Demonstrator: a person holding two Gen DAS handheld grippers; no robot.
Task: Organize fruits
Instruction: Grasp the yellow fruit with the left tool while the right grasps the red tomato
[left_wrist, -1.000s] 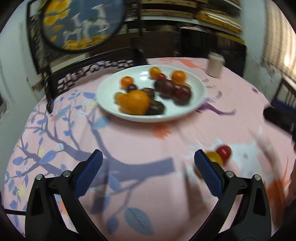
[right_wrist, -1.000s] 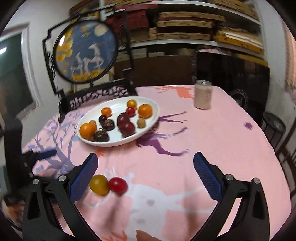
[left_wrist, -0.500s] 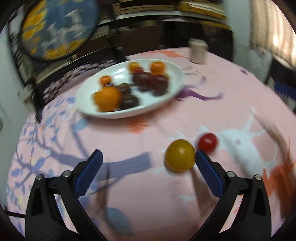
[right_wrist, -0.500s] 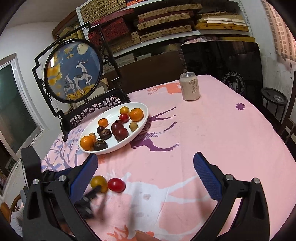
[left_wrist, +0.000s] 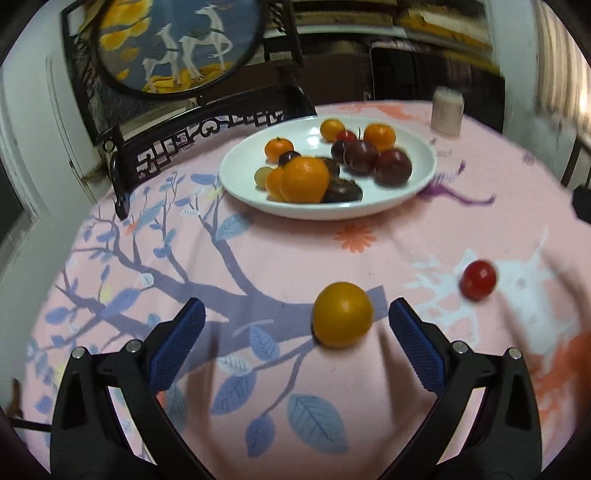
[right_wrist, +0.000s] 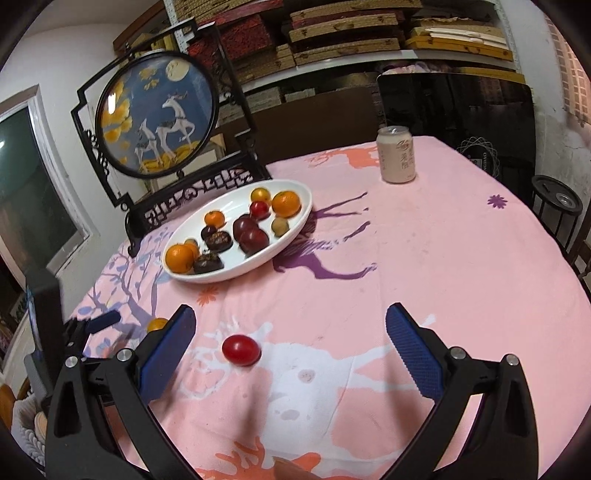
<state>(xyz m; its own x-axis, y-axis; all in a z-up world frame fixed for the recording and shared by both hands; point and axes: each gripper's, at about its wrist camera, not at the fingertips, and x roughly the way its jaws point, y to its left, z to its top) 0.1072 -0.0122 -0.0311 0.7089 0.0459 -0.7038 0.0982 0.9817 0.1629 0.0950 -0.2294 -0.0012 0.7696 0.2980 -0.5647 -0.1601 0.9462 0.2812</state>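
Note:
A yellow tomato (left_wrist: 342, 314) lies on the pink tablecloth just ahead of my open left gripper (left_wrist: 293, 334), nearer its right finger. A small red tomato (left_wrist: 478, 279) lies to its right. In the right wrist view the red tomato (right_wrist: 241, 349) lies between the fingers of my open, empty right gripper (right_wrist: 286, 334), toward the left finger; the yellow tomato (right_wrist: 157, 324) peeks out behind that finger. A white oval plate (left_wrist: 421, 157) holds several oranges, dark plums and small tomatoes, and also shows in the right wrist view (right_wrist: 299, 225).
A drink can (right_wrist: 396, 154) stands at the far side of the table. A black-framed round deer screen (right_wrist: 159, 114) stands behind the plate. The left gripper's blue finger (right_wrist: 105, 318) shows at the left table edge. Chairs and a stool (right_wrist: 557, 201) surround the table.
My left gripper has swung toward the yellow tomato, which now sits between its fingertips' line. My right gripper has tilted down and closer, bringing the red tomato between its fingers.

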